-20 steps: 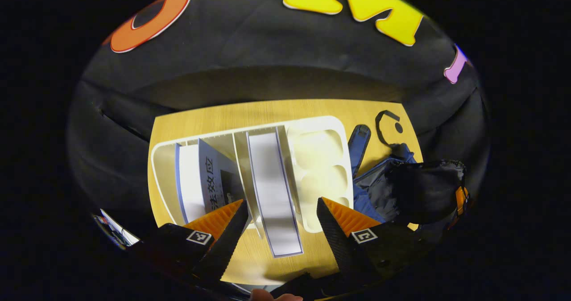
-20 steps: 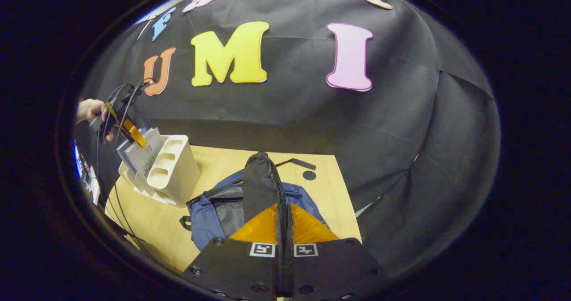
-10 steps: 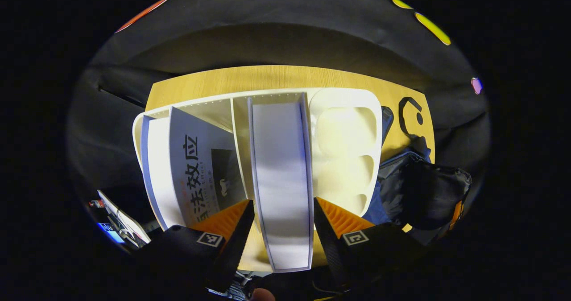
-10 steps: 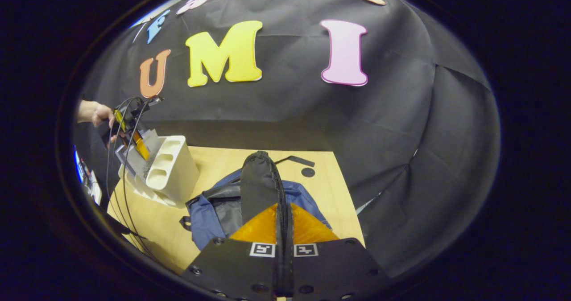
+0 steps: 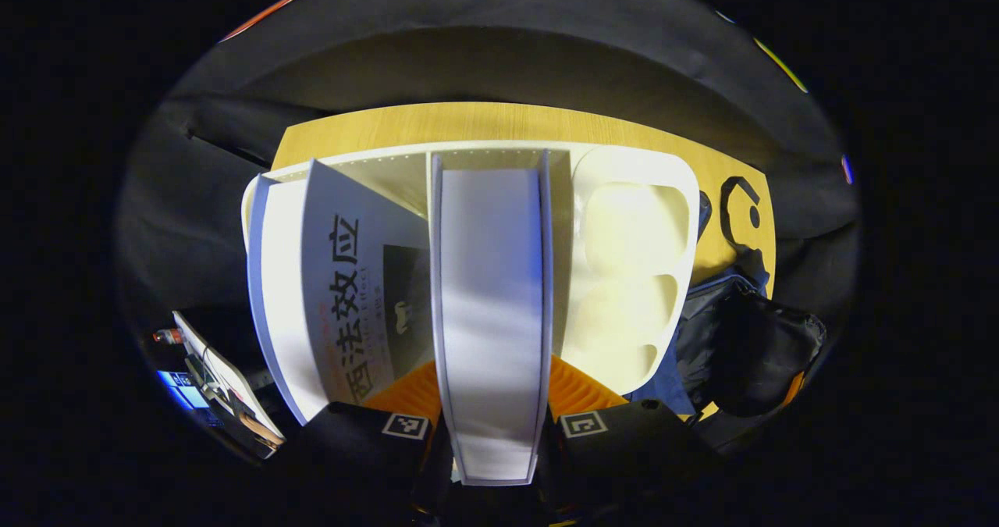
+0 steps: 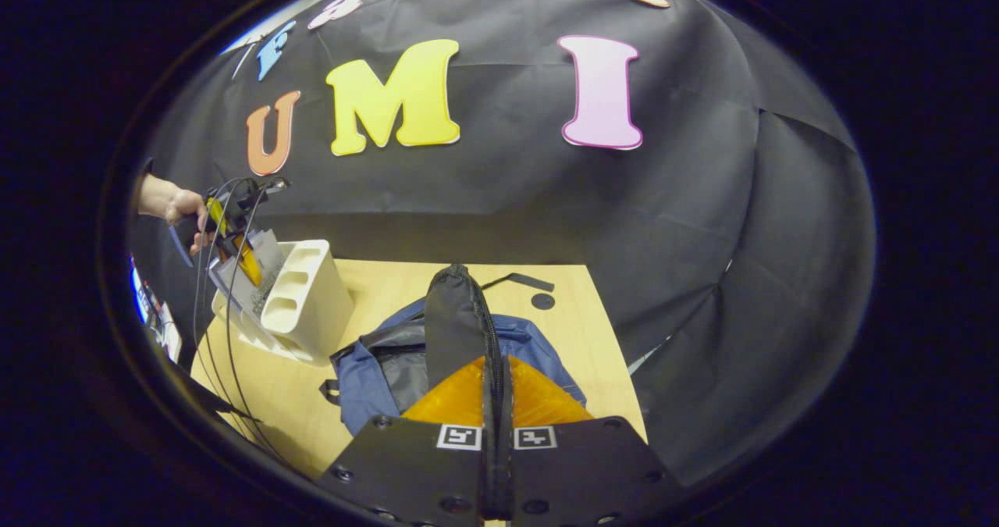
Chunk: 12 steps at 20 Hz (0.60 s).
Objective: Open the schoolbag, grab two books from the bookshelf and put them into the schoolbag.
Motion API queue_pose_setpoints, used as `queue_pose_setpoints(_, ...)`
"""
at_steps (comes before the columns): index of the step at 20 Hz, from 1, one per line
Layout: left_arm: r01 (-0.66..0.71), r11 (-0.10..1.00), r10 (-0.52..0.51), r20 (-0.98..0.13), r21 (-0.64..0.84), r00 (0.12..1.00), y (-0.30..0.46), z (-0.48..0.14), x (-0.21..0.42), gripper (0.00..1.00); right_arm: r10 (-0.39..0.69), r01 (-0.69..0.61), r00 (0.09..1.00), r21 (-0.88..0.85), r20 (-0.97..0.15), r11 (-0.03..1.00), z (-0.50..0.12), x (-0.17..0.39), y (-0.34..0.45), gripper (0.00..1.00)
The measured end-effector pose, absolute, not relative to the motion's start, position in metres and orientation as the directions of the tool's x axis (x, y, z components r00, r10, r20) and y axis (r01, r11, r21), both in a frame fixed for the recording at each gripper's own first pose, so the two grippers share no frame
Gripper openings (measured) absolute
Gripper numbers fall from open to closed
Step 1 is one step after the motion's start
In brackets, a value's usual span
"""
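Note:
A white book (image 5: 492,277) stands page edge up in the white bookshelf (image 5: 632,277). My left gripper (image 5: 492,375) is shut on it, orange fingers (image 5: 406,394) pressing both covers. A second book (image 5: 351,293) with a grey printed cover leans in the slot to the left. The blue and black schoolbag (image 5: 749,340) lies right of the shelf. In the right gripper view my right gripper (image 6: 495,363) is shut on the schoolbag's black flap (image 6: 456,316), holding it up over the blue schoolbag (image 6: 363,382). The left gripper (image 6: 238,250) and a hand (image 6: 175,203) are at the bookshelf (image 6: 308,300).
Bag and shelf rest on a small wooden table (image 6: 390,277) with black cloth walls close behind and to the right. A black strap and round mark (image 6: 542,301) lie at the table's far edge. Cables (image 6: 211,340) hang from the left gripper past the table's left edge.
My left gripper has come down over the white book and its fingers have closed from wide apart onto the covers. The right gripper has stayed still, holding the flap.

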<state>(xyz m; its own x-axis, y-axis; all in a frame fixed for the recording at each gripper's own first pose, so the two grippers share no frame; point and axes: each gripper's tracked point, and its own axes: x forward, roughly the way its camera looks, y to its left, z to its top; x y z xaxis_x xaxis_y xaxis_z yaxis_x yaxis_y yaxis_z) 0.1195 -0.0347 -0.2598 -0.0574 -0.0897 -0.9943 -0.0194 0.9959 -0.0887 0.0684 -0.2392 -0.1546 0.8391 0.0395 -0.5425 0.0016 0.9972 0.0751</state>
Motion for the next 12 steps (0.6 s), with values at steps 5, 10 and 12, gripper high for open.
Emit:
queue_pose_setpoints(5, -0.005, 0.995, -0.101, -0.995, -0.101, -0.011, -0.019, -0.212, 0.095, 0.45, 0.037, -0.004, 0.843, 0.063, -0.537, 0.998, -0.156, 0.066, -0.241, 0.01)
queue_pose_setpoints(10, -0.068, 0.972, -0.222, -0.975, -0.223, 0.027, -0.005, -0.137, 0.031, 0.43, 0.037, -0.004, 0.836, 0.061, -0.547, 0.998, -0.157, 0.062, -0.242, 0.01)
queue_pose_setpoints(12, -0.082, 0.956, -0.276, -0.959, -0.281, 0.061, -0.001, -0.113, 0.006, 0.41, 0.036, -0.008, 0.836, 0.055, -0.547, 0.998, -0.156, 0.06, -0.241, 0.01)
